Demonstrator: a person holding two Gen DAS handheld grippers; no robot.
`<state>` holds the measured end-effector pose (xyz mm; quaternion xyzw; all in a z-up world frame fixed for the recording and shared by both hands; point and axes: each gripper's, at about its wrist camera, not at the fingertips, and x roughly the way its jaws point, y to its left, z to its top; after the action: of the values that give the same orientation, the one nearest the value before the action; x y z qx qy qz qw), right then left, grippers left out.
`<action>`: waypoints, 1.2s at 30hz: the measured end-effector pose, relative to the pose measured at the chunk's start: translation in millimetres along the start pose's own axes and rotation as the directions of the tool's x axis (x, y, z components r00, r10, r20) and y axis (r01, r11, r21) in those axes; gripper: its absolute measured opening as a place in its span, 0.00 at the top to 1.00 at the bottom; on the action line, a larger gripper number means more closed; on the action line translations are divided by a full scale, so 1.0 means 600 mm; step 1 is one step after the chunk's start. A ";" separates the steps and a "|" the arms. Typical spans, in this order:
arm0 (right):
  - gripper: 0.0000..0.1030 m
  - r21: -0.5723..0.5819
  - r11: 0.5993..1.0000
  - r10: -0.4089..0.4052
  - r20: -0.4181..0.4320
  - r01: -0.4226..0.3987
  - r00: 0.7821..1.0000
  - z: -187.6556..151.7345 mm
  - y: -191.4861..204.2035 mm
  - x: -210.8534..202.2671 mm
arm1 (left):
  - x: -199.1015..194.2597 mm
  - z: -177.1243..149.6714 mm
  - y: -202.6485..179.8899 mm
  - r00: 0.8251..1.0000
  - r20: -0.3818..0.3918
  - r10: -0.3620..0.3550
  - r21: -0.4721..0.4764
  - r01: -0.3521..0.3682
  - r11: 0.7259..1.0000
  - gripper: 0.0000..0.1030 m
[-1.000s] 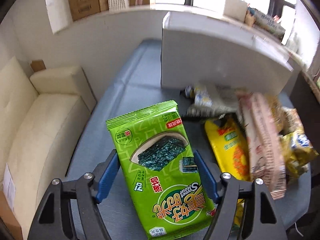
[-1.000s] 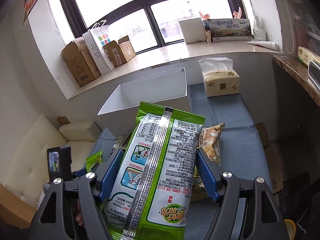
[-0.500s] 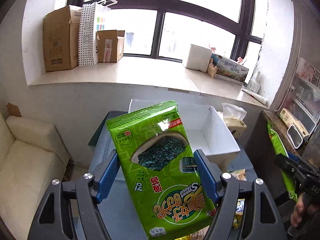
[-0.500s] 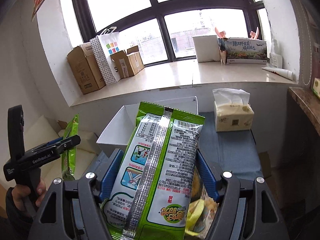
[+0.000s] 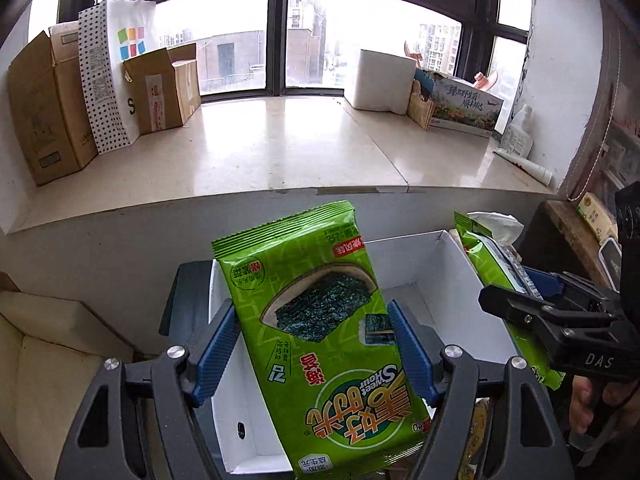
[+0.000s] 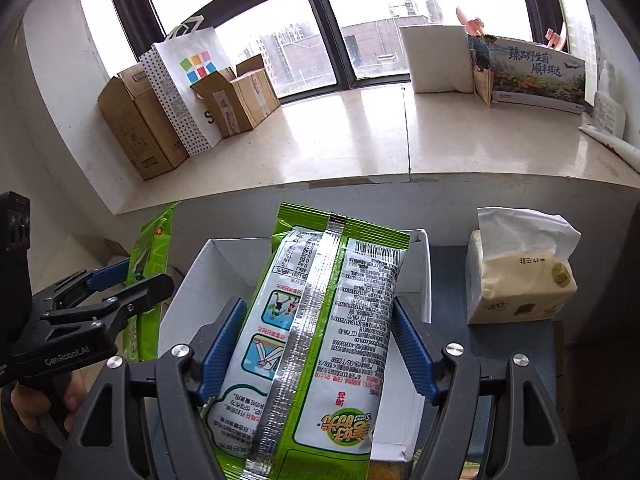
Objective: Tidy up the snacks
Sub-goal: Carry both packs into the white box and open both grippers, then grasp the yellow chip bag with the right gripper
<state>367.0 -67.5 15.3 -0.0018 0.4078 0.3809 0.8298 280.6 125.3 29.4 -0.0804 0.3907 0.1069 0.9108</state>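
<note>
Both grippers are over the white box (image 5: pixel 432 276), each w/ a green snack pack clamped btwn its blue pads. Left gripper (image 5: pixel 312 352): jaws about half apart, closed on the seaweed pack (image 5: pixel 320 340), front side up, pic of dark seaweed sheets visible, pack tilted so its top edge leans left; pads press both side edges. The pack hangs above the box's left part, not touching the floor of the box as far as I can tell. Right gripper (image 6: pixel 320 348): jaws also partly apart, gripping a second green pack (image 6: pixel 320 320), back side up w/ silver seam, barcode and nutrition print; it sits over the box's open top (image 6: pixel 192 280), its upper edge reaching toward the far wall. From the left wrist cam the right gripper (image 5: pixel 532 300) shows at the right edge w/ its pack (image 5: pixel 484 260) edge-on, a hand (image 5: pixel 592 400) on the handle. From the right wrist cam the left gripper (image 6: pixel 108 292) shows at left, pack (image 6: pixel 152 256) edge-on, hand (image 6: pixel 44 400) below. Box inside looks bare white where visible. It stands on a blue-grey surface (image 6: pixel 448 268); a tissue pack (image 6: pixel 520 276) sits just right of it. Behind: a wide windowsill (image 5: pixel 300 152) w/ cardboard boxes (image 5: pixel 44 108), a dotted paper bag (image 5: pixel 116 68), a white block (image 5: pixel 384 80). A cream sofa (image 5: pixel 40 368) is at lower left.
</note>
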 end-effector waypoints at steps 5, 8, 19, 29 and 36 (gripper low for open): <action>0.04 0.015 1.000 -0.021 -0.075 0.022 0.997 0.006 -0.011 0.051 | 0.064 -0.001 0.020 0.995 -0.092 0.045 0.004 -0.045 0.999 0.03; 0.00 0.022 0.999 -0.042 -0.074 0.043 0.996 0.002 -0.022 0.058 | 0.076 -0.016 0.032 0.994 -0.108 0.025 -0.005 -0.025 1.000 0.00; 0.00 0.050 0.999 -0.012 0.090 0.007 0.996 -0.029 -0.003 -0.051 | -0.010 -0.073 0.031 0.999 -0.035 -0.017 0.009 0.017 1.000 0.00; 0.00 0.018 0.999 -0.041 0.234 0.038 0.971 -0.194 0.050 -0.234 | -0.206 -0.212 -0.019 0.968 0.132 -0.212 0.087 0.202 0.976 0.00; 0.00 0.036 0.999 -0.044 0.195 0.037 0.980 -0.277 0.034 -0.293 | -0.280 -0.295 -0.043 0.960 0.159 -0.230 0.088 0.219 0.972 0.00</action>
<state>175.4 -216.1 29.8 0.0407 0.3303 0.3557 0.8734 51.6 37.5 32.8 -0.0834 0.3042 -0.0042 0.9489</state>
